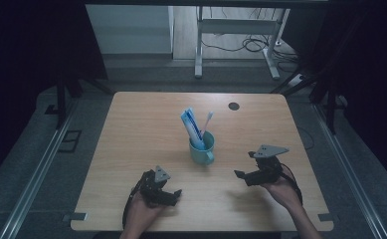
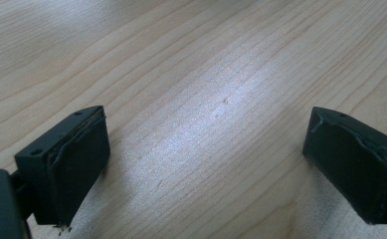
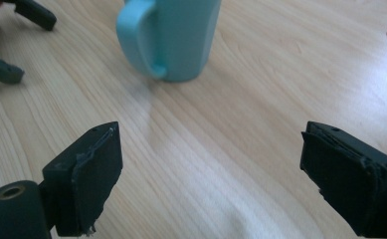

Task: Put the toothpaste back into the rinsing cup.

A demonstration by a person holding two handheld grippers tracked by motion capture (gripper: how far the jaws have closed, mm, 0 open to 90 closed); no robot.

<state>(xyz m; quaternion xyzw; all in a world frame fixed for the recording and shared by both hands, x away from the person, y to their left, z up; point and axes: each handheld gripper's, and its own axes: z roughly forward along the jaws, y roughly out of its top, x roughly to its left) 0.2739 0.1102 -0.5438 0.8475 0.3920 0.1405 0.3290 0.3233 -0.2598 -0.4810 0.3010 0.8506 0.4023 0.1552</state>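
Opening step, by the look of it: nothing grasped yet. Teal ceramic mug (image 1: 202, 148) upright near the middle of the pale wooden table (image 1: 131, 129), handle (image 3: 137, 37) turned toward the near edge. Inside the mug, a blue-and-white toothpaste tube (image 1: 191, 127) and a pink-headed toothbrush (image 1: 207, 122), long axes near vertical, tube tilted left and away from the mug, brush tilted slightly right. Left gripper (image 1: 173, 195) near-left of the mug, jaws spread wide over bare wood. Right gripper (image 1: 245, 169) near-right of the mug, jaws likewise wide apart, aimed at the mug, holding nothing. Next, probably: raise the right gripper above the mug rim, line jaws across one stem, close, lift straight up.
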